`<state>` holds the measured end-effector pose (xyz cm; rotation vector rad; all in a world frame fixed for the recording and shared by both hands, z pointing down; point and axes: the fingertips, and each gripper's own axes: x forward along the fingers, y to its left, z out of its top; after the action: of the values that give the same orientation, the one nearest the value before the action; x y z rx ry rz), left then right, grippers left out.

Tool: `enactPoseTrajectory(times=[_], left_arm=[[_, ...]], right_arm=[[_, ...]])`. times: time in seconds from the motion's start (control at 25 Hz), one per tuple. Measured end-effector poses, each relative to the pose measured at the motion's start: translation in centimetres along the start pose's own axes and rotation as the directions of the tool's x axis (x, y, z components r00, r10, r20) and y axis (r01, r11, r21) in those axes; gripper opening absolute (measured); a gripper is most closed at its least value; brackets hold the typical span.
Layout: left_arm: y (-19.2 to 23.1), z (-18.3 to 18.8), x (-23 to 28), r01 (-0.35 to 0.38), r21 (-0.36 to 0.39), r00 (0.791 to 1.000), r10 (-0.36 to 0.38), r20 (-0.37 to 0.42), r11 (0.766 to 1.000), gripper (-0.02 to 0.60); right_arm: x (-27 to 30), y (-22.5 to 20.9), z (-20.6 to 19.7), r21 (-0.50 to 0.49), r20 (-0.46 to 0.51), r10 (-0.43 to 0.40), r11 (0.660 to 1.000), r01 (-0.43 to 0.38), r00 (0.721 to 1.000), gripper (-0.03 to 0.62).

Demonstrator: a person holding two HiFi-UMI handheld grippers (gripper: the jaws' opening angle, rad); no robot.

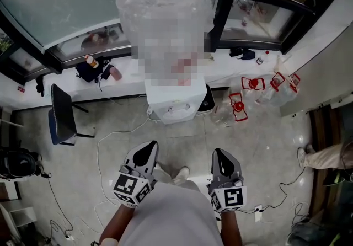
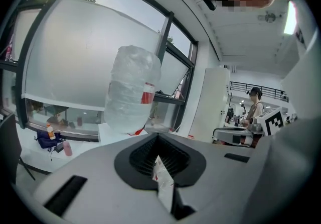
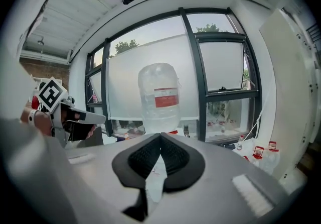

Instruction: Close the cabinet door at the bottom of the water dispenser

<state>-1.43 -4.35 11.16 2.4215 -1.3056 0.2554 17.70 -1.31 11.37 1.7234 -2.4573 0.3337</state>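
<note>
The white water dispenser [image 1: 175,102] stands against the window ledge with a large clear bottle [image 1: 165,13] on top. In the head view I see it from above, so its bottom cabinet door is hidden. My left gripper [image 1: 145,152] and right gripper [image 1: 222,158] hang side by side near my body, short of the dispenser, both pointing at it. Each is shut with nothing held. The bottle [image 2: 131,92] rises over the shut left gripper [image 2: 158,135] in the left gripper view. In the right gripper view the bottle [image 3: 159,95] rises over the shut right gripper [image 3: 160,135].
A black chair [image 1: 63,113] stands left of the dispenser. Several empty jugs with red handles [image 1: 259,87] sit on the floor to its right. Cables [image 1: 105,145] trail across the tiles. A person's legs [image 1: 325,156] show at the right edge, and a dark bag [image 1: 91,69] lies on the ledge.
</note>
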Motion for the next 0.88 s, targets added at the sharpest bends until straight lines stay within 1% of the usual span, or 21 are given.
enactPoseTrajectory(times=[0.12,0.28,0.6,0.76,0.88], left_arm=[[-0.9,0.9,-0.9,0.016,0.001,1.000,-0.016,0.010,1.000,0.005],[-2.0,1.1,-2.1,0.034,0.011,0.999,-0.034,0.019,0.999,0.005],[-4.8,0.4,-4.3,0.075,0.015,0.997,-0.075,0.023,0.997,0.005],[-6.1,-0.1,-5.3,0.090,0.016,0.996,-0.091,0.023,0.996,0.005],[-6.8,-0.7,-5.7,0.094,0.012,0.995,-0.094,0.018,0.996,0.005]], right_arm=[[-1.2,0.4,0.4,-0.006,0.009,-0.007,1.000,0.007,1.000,0.009],[-2.6,1.3,0.9,-0.022,0.019,0.010,1.000,-0.009,1.000,0.009],[-4.5,2.8,1.5,-0.041,0.041,0.054,0.998,-0.052,0.998,0.009],[-5.4,3.7,2.1,-0.075,0.065,0.084,0.994,-0.079,0.994,0.009],[-6.4,3.7,1.8,-0.086,0.067,0.091,0.993,-0.085,0.994,0.009]])
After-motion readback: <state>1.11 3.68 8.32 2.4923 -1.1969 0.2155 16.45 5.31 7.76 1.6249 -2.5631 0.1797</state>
